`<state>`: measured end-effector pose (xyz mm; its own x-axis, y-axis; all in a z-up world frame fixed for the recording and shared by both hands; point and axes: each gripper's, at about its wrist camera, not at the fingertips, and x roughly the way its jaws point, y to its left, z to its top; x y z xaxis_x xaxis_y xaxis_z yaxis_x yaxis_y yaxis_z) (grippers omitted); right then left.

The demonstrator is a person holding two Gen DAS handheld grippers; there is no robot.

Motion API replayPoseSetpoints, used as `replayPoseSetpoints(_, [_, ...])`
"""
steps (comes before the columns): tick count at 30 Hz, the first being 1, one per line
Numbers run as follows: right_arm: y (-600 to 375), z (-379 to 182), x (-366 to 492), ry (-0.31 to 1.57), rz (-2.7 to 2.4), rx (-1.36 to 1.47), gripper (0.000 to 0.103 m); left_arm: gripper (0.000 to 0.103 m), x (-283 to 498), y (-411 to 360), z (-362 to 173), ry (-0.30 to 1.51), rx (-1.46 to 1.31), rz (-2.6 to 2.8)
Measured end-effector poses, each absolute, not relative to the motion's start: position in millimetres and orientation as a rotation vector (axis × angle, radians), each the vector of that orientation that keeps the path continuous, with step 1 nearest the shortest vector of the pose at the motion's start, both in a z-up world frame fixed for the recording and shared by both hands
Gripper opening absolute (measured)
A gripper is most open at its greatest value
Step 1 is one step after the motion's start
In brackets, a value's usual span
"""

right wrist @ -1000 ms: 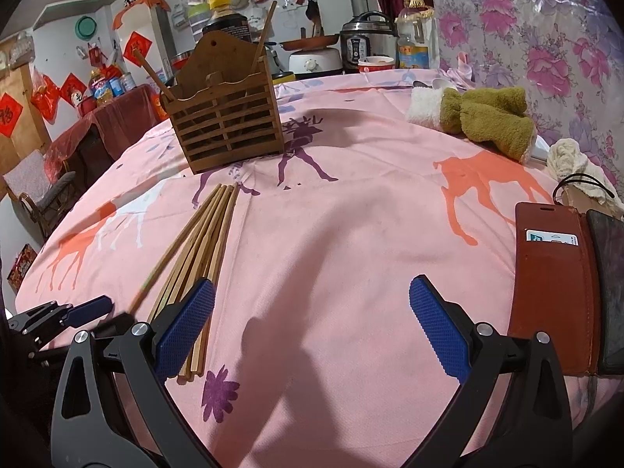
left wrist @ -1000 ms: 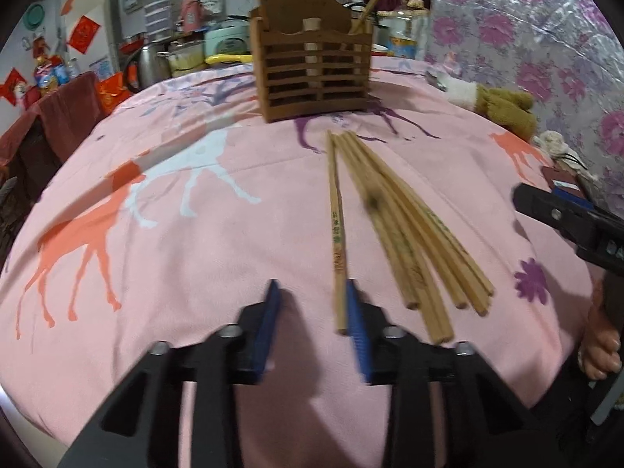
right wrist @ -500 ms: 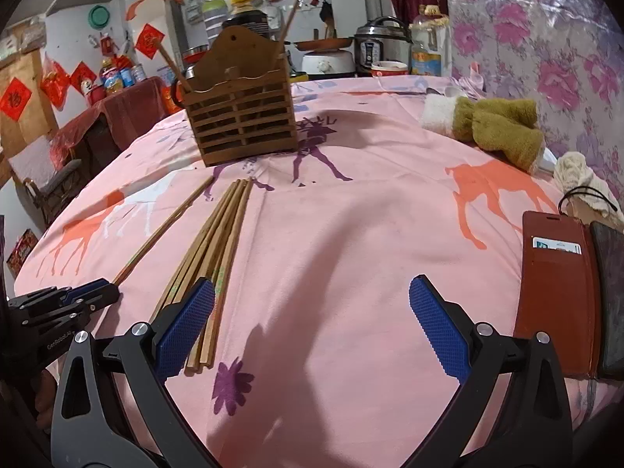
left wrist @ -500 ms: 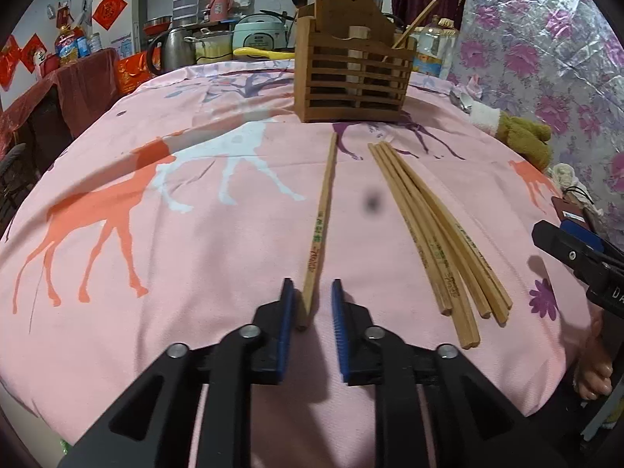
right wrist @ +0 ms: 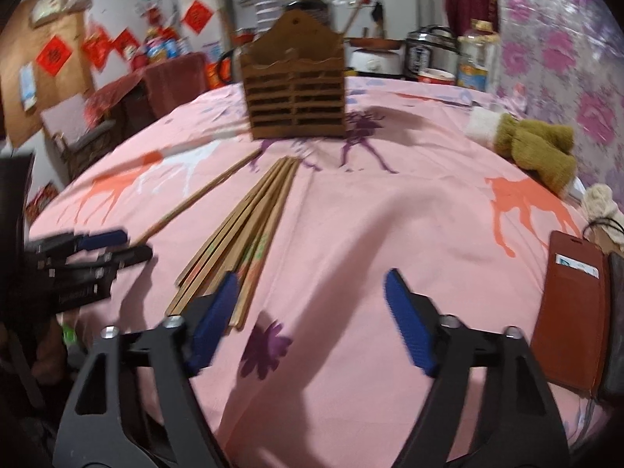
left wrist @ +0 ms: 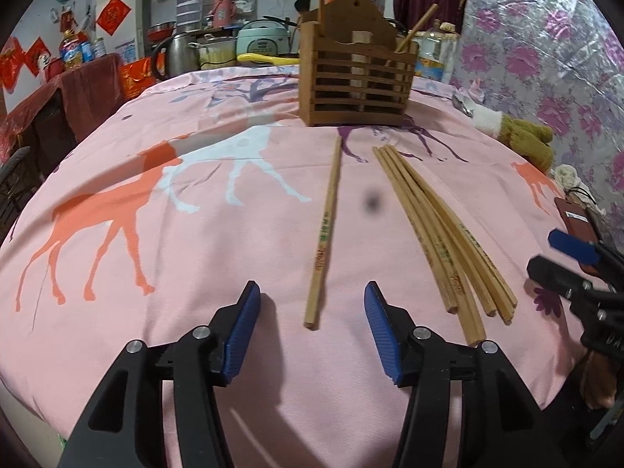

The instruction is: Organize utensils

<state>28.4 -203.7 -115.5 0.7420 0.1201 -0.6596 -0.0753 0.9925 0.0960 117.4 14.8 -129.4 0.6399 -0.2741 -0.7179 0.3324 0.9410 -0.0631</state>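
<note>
A single wooden chopstick (left wrist: 325, 230) lies alone on the pink cloth, its near end between the fingers of my open, empty left gripper (left wrist: 312, 318). A bundle of several chopsticks (left wrist: 440, 230) lies to its right; it also shows in the right wrist view (right wrist: 249, 230). The brown slatted wooden holder (left wrist: 357, 78) stands at the far side with a few chopsticks upright in it. My right gripper (right wrist: 312, 312) is open and empty, its left finger over the bundle's near ends.
A green stuffed toy (right wrist: 534, 152) lies at the far right. A brown phone case (right wrist: 573, 308) lies at the right table edge. Pots, a rice cooker (left wrist: 263, 37) and bottles stand beyond the table.
My left gripper closed around the single chopstick's near end, dragged it left away from the bundle, then opened wide. My right gripper moved left toward the bundle's ends.
</note>
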Motion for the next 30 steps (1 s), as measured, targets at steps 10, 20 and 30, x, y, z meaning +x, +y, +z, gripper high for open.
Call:
replayPoseSetpoints(10, [-186, -113, 17, 0.705, 0.181, -0.013, 0.031, 0.076, 119, 17, -132, 0.8, 0.101, -0.297])
replayPoseSetpoints(20, [-185, -114, 18, 0.713, 0.261, 0.021, 0.009, 0.088, 119, 15, -134, 0.798, 0.116, -0.286])
replayPoseSetpoints(30, [-182, -125, 26, 0.779, 0.291, 0.021, 0.011, 0.091, 119, 15, -135, 0.799, 0.118, -0.284])
